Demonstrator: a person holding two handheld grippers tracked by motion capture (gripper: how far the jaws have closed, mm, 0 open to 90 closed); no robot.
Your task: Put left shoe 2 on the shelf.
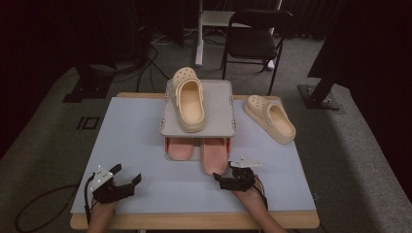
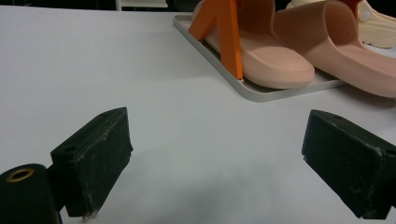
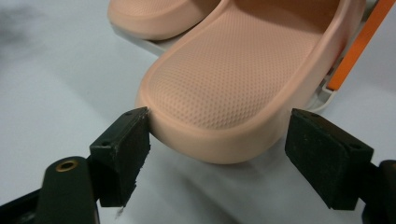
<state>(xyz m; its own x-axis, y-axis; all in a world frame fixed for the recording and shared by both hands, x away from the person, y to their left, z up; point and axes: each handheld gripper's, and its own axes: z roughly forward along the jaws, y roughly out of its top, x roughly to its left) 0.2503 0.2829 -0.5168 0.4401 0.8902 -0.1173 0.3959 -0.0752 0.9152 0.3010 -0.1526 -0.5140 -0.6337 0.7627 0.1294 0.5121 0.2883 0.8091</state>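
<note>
The left gripper [image 1: 127, 175] rests open on the pale blue mat [image 1: 141, 145]. The right gripper [image 3: 217, 154], jaws spread, straddles the heel of the right pink rubber slide sandal [image 3: 243, 84], which pokes out from the grey two-tier rack's [image 1: 218, 109] lower shelf.

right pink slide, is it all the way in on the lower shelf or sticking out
Sticking out: the right pink slide overhangs the lower shelf, its heel end between the right gripper's open jaws.
</note>
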